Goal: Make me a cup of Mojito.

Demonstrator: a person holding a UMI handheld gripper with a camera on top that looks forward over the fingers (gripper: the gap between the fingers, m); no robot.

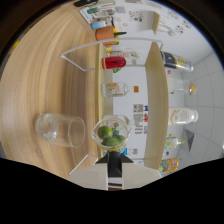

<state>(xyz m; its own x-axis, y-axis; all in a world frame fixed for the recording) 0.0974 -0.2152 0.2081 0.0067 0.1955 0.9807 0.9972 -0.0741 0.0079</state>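
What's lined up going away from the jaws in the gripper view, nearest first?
Nearest first: glass bowl of limes -> clear jar -> red container -> orange cup. The empty glass sits beside the bowl, off that line.

Home bar: shelved bottles [176, 61], glasses [60, 129].

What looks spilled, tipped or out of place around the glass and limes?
Nothing stands out. The empty glass and the cup of limes just ahead of the tool look intact, with no spill on the wooden table. Bottles and shelf appear sideways together, so the view seems rolled, nothing tipped.
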